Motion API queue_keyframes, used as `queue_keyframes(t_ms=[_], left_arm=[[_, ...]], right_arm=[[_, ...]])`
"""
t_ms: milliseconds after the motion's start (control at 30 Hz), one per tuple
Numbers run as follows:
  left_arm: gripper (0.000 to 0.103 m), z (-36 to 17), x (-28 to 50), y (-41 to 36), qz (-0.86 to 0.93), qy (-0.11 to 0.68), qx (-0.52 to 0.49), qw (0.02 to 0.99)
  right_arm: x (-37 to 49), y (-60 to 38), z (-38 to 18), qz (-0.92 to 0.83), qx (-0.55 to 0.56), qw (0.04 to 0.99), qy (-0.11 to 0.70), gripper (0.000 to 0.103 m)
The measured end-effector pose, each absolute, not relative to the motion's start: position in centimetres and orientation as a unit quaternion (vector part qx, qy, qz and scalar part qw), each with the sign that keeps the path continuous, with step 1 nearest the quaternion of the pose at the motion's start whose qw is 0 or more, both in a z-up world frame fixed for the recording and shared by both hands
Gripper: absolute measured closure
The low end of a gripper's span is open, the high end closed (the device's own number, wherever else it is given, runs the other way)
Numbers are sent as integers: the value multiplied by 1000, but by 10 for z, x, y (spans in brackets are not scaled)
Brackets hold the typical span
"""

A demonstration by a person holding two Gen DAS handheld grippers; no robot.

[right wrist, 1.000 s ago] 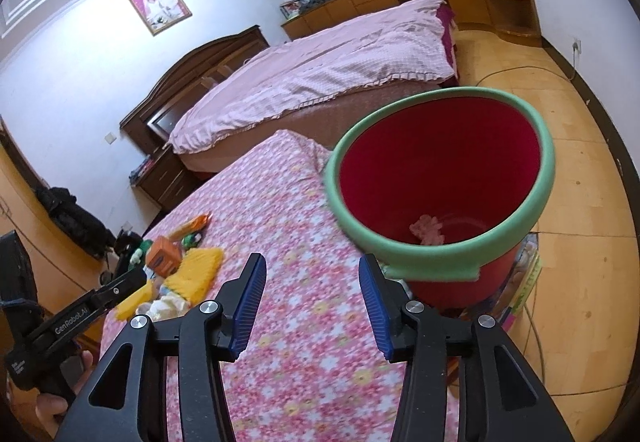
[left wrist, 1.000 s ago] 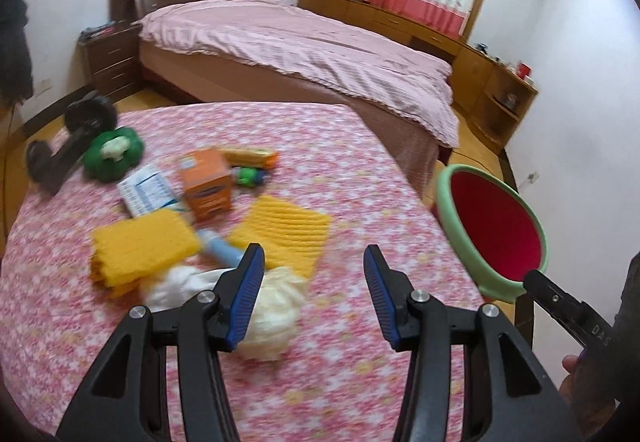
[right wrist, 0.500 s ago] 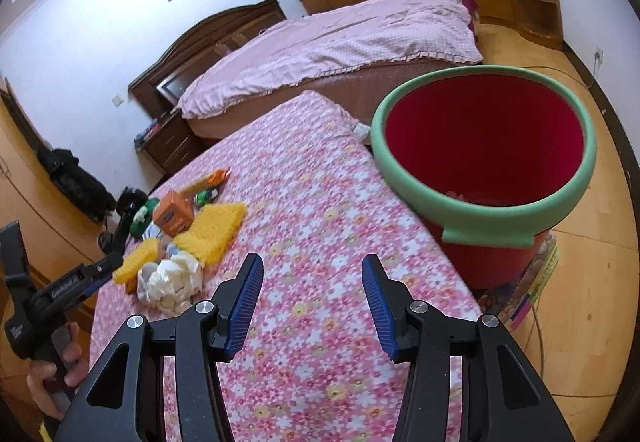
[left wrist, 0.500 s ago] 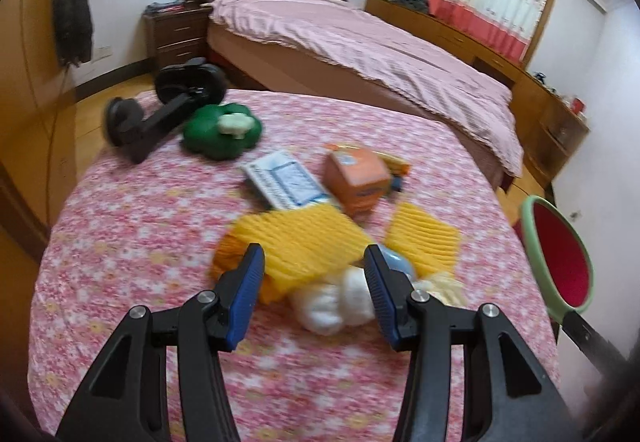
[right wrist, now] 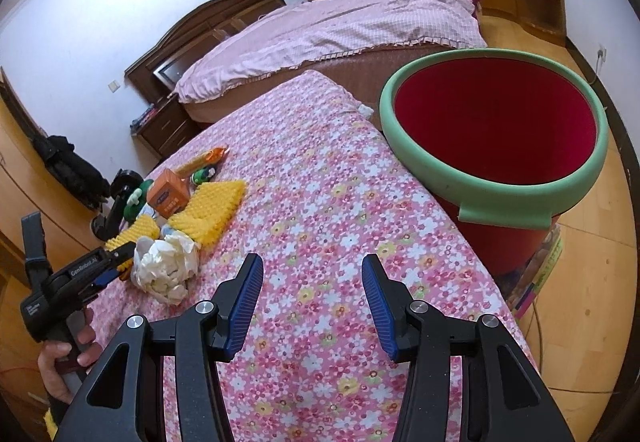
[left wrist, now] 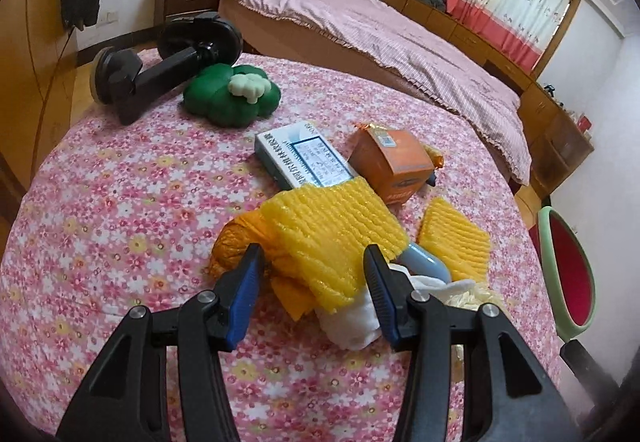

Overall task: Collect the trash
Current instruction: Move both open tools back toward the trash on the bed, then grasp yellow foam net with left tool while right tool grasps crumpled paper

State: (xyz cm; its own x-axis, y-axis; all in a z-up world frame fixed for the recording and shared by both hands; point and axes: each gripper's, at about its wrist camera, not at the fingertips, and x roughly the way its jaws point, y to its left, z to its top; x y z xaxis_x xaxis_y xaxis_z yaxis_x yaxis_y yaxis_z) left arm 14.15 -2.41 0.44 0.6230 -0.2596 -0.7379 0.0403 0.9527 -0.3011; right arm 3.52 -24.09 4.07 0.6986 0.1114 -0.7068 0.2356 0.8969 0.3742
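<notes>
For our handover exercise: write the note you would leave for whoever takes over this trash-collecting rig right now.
Left gripper: open, empty, fingers either side of the yellow foam net on the flowered table.
Right gripper: open, empty, above bare tablecloth, near the red bin.
Trash pile: second foam net, crumpled white paper, orange box, white-blue box, all on the table.
Done: bin's visible interior shows nothing; its bottom is hidden.
Left: grasp the net, drop it in the bin, repeat.
</notes>
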Motion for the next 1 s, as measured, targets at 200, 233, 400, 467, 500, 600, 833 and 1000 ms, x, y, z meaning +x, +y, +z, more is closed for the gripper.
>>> queue_keyframes(t_ms=[200,233,400,467,500,600,833,1000], left_arm=[[85,9,133,-19,-124,405,-157,892],[86,11,130,-18,-126,400,-159,894],[90,28,115,-13,-140,374,-168,901],[90,36,109,-10,-143,362,-171,905],[90,40,106,-8,-145,357,-171,907],[90,48,98,-4,-148,345,-170,911],[90,50,82,13,-129,342,-168,915],[90,44,78,30,-109,345,-173,916]], right_arm=[[39,-237,39,-31,221,892,393,50],[40,-235,40,-28,217,893,394,50],[45,-223,48,-14,199,899,390,50],[48,-215,52,-4,190,902,388,50],[49,-211,53,0,187,902,388,50],[54,-197,57,18,173,905,389,50],[69,-155,59,59,138,906,395,50],[81,-130,52,82,124,900,409,50]])
